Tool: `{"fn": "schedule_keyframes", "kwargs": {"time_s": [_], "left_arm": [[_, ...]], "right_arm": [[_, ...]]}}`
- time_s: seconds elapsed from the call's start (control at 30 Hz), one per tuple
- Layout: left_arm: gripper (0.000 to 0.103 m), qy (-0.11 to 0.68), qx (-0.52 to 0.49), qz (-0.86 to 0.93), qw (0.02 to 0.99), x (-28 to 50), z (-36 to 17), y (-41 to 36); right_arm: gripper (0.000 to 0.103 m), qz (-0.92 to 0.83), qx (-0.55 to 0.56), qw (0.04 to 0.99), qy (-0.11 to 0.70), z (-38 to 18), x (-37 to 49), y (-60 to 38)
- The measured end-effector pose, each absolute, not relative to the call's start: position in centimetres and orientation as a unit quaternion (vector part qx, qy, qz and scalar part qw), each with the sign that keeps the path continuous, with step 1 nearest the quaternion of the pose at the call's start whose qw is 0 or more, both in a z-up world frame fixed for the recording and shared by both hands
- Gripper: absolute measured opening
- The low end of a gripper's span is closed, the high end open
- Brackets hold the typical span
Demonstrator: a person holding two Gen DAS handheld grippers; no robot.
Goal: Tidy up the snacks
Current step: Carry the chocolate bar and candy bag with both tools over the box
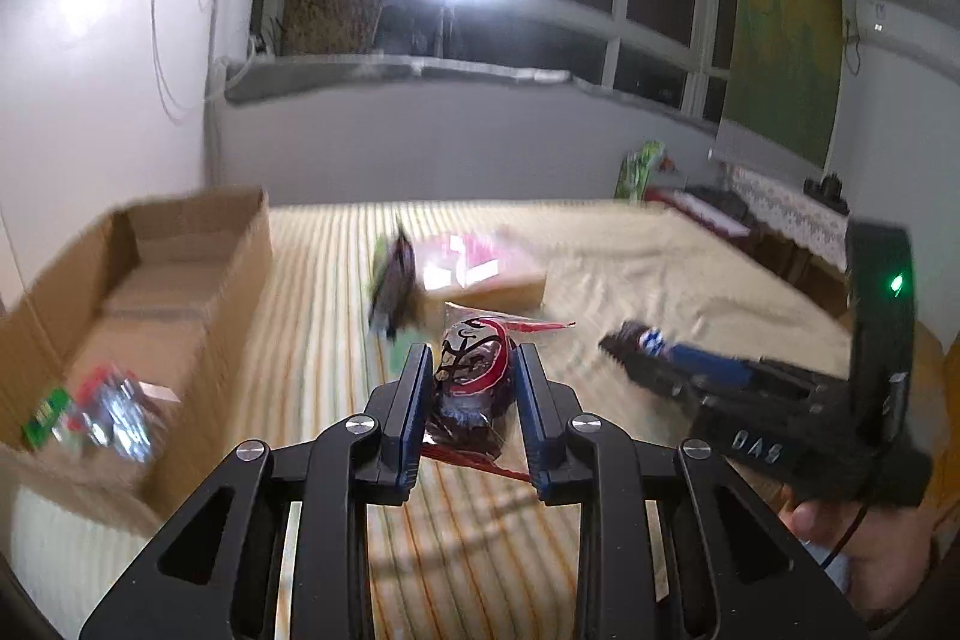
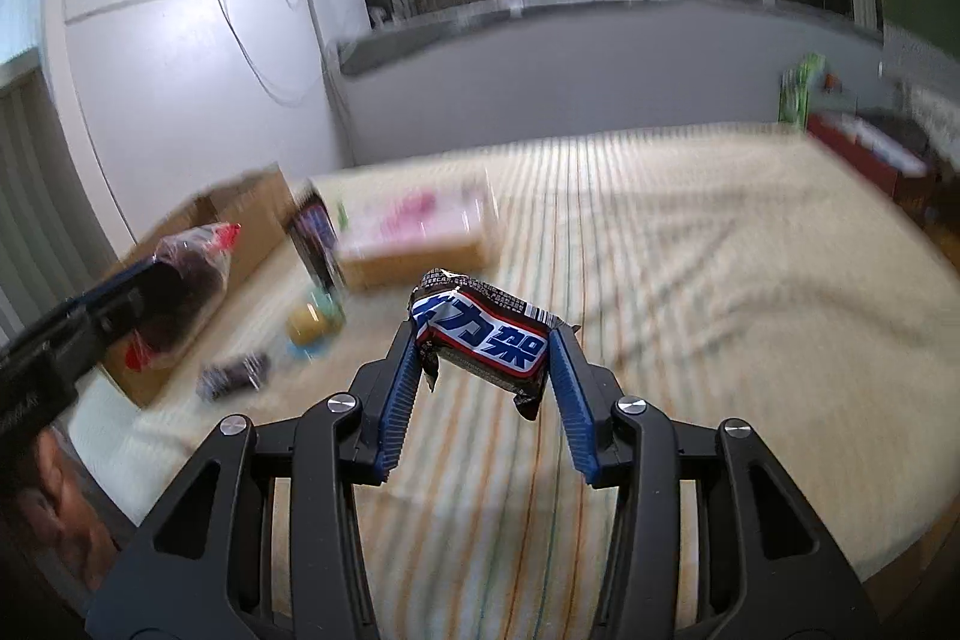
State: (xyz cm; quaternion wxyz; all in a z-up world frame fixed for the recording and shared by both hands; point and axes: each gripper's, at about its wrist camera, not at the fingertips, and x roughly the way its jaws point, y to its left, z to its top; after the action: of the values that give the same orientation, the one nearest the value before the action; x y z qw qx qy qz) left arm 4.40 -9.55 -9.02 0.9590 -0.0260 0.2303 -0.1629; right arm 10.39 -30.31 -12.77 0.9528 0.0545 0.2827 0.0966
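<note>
My left gripper (image 1: 474,358) is shut on a clear red-trimmed snack bag (image 1: 471,382) of dark pieces, held above the striped bed. It also shows in the right wrist view (image 2: 186,274), at the left. My right gripper (image 2: 486,340) is shut on a Snickers bar (image 2: 483,334) in a dark wrapper, held in the air. That gripper (image 1: 618,346) also shows at the right of the left wrist view. An open cardboard box (image 1: 180,280) with several small snacks (image 1: 96,412) inside stands to the left.
A flat carton with a pink pack (image 1: 474,268) lies mid-bed, a dark packet (image 1: 393,286) beside it. Loose snacks (image 2: 312,322) and a dark wrapper (image 2: 234,373) lie on the striped bedcover (image 2: 660,280). Wall and window ledge stand behind.
</note>
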Motion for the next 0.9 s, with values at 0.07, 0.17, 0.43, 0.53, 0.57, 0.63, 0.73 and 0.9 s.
{"fn": "schedule_keyframes", "kwargs": {"time_s": [0.07,0.17,0.43,0.53,0.57,0.63,0.73,0.9], "left_arm": [[0.026,0.204,-0.028,-0.163,0.965,4.1,-7.1,-8.9],[0.026,0.165,-0.034,-0.153,0.974,3.5,-3.8,-7.2],[0.026,0.129,-0.057,-0.123,0.982,1.8,-1.3,-3.4],[0.026,0.137,-0.063,-0.119,0.981,1.5,-2.0,-2.8],[0.026,0.139,-0.064,-0.118,0.981,1.5,-2.2,-2.6],[0.026,0.142,-0.068,-0.115,0.981,1.3,-2.7,-2.0],[0.026,0.145,-0.073,-0.104,0.981,1.0,-3.2,-0.7],[0.026,0.145,-0.081,-0.077,0.983,0.4,-3.8,2.6]], "right_arm": [[0.045,0.092,0.041,0.963,0.252,-9.8,9.5,-30.1],[0.045,0.087,0.028,0.971,0.22,-6.6,8.2,-29.8],[0.045,0.087,0.019,0.973,0.213,-5.0,6.4,-28.4],[0.045,0.091,0.017,0.971,0.223,-5.4,6.2,-27.8],[0.045,0.093,0.016,0.97,0.226,-5.4,6.1,-27.3],[0.045,0.097,0.011,0.968,0.231,-5.7,6.1,-26.4],[0.045,0.11,-0.002,0.965,0.239,-5.8,6.4,-24.3],[0.045,0.148,-0.03,0.957,0.249,-6.1,7.3,-18.8]]}}
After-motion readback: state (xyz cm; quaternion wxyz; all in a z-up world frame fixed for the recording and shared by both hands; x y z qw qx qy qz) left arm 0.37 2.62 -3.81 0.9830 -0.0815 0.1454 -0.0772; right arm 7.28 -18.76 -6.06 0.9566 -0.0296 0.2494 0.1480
